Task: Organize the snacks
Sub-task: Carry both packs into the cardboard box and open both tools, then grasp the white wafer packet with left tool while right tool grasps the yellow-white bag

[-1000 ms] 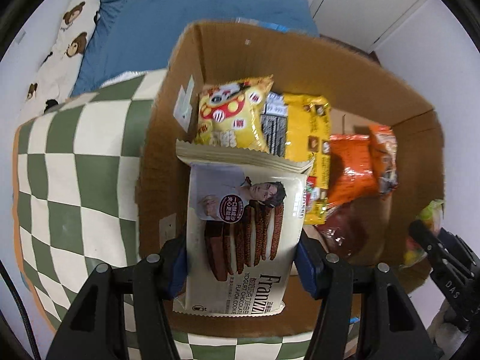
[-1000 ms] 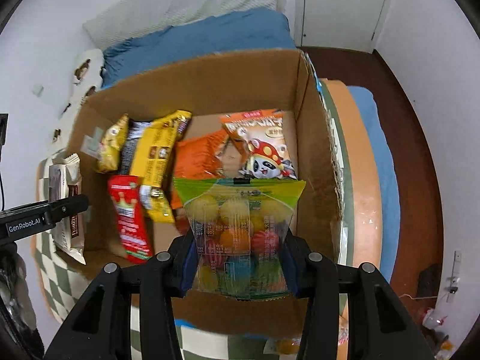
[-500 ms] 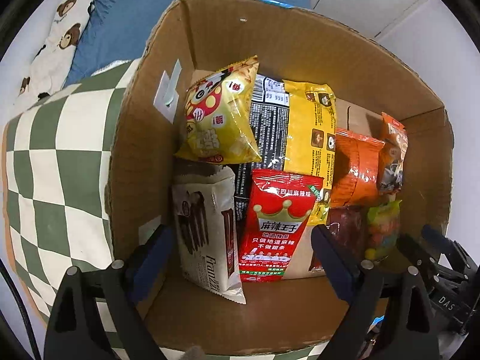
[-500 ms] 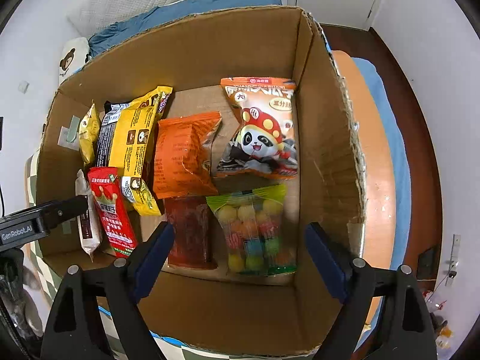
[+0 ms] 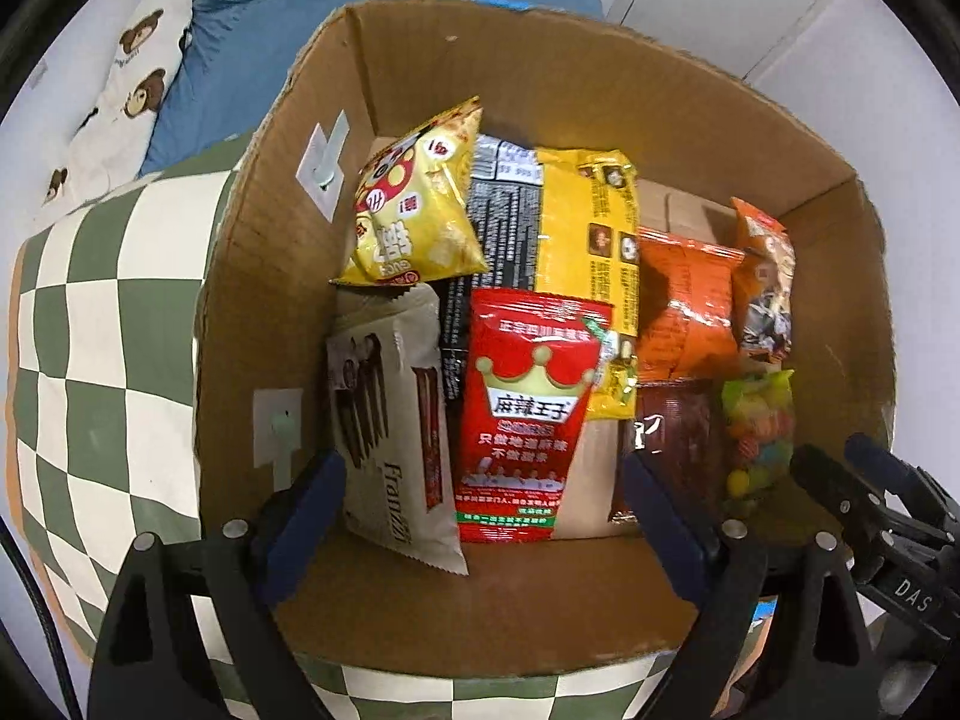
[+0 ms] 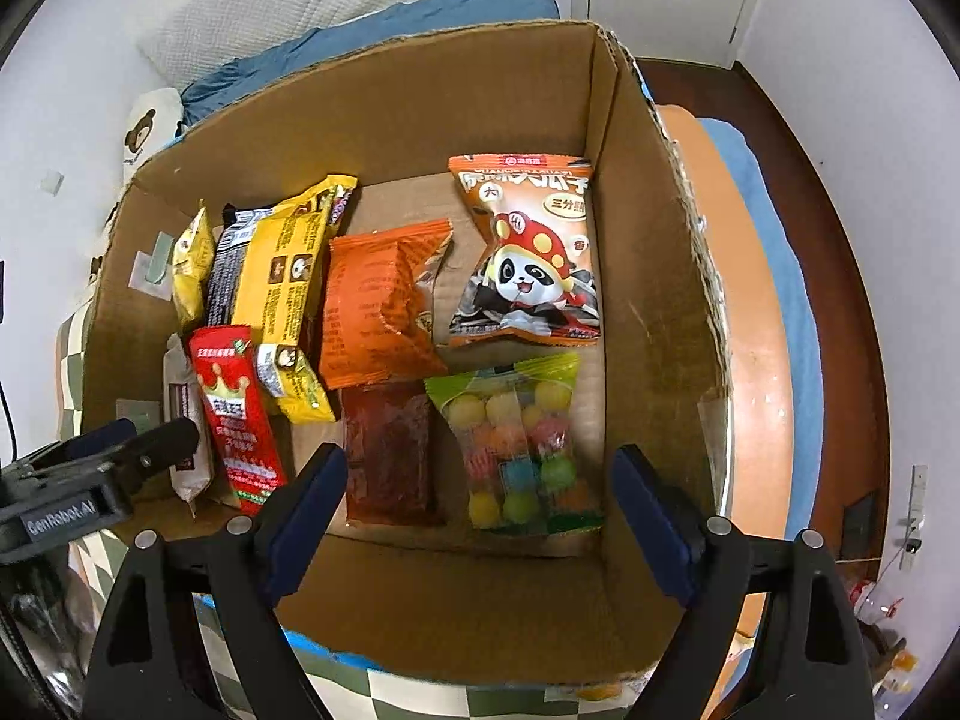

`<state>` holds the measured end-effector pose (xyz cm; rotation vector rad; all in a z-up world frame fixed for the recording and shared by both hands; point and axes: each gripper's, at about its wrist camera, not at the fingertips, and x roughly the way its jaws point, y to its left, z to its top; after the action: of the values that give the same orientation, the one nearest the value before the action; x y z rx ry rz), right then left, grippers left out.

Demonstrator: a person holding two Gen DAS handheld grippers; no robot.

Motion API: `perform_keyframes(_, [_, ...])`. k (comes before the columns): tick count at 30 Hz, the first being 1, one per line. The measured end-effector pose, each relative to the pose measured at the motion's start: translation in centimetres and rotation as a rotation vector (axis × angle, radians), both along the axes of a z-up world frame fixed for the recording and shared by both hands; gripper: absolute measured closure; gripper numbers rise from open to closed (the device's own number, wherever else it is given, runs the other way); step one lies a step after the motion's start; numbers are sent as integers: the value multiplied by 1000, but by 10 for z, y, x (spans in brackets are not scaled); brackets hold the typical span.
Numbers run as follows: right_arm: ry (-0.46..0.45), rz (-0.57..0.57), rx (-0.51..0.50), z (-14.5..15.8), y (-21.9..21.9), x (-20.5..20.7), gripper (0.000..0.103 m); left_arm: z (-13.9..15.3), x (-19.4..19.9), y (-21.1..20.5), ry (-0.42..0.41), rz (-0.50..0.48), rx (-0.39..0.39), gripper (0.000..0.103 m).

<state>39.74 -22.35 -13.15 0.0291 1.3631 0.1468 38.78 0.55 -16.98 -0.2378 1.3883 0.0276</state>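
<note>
- Inside the cardboard box (image 6: 660,312), at its near left wall, the Franzzi cookie pack (image 5: 393,438) now stands on edge beside the red crown-printed pouch (image 5: 528,414); a second ago it was pinched in the left gripper (image 5: 483,525) above the box.
- At the near right of the box floor, the green-topped bag of coloured candy balls (image 6: 519,438) lies flat just beside the dark red packet (image 6: 387,459); it too was held a second ago, by the right gripper (image 6: 474,519).
- Both sets of jaws are spread wide and hold nothing, each hanging over the near rim of the box.
- Since half a second ago the packs have hardly moved, so both releases look settled rather than sliding.
- Farther in lie the yellow chip bag (image 5: 417,204), the long yellow-and-black pack (image 6: 282,276), the orange pouch (image 6: 381,306) and the panda-printed bag (image 6: 531,258), none disturbed.
- The box rests on a green-and-white checked cover (image 5: 102,324) on the bed.
- Judgement: this pair of snacks is stowed; free floor remains at the far middle of the box, and both grippers are free to fetch more if any remain outside.
</note>
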Motion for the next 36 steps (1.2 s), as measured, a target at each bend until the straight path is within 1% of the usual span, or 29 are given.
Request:
perform_keyframes(3, [-29,-3,-1,5,0,-6,12,8,-12,-4,-56,2,23,9])
perform_keyframes(5, [-54,-3,-9,8,1,-12,10,15,-20,-8,-93,-4,51,9])
perform_keyframes(6, [-65,-2,-16,10,2,-14,8,18,-23,-10,-108,-7,61,9])
perform_keyframes(9, [-108,6,-40,18,3,-24,8,29,-33,-11,-154,-8,80,9])
perform_keyframes(13, [-160,-6,-30,30,2,-38,8,44,-45,-14,-210,-15,115,9])
perform_keyframes(18, [-215,-17,-25,48,-1,-56,8,64,-63,-16,-270,-20,127,9])
perform_keyframes(25, [-307,-14,-16,85,-7,-90,8,100,-100,-25,-370,-31,135,9])
perform_keyframes(31, [-401,7,-14,118,-9,-130,8,131,-133,-30,-452,-33,150,9])
perform_keyframes(36, [-465,11,6,146,-14,-162,8,154,-161,-33,-497,-30,144,9])
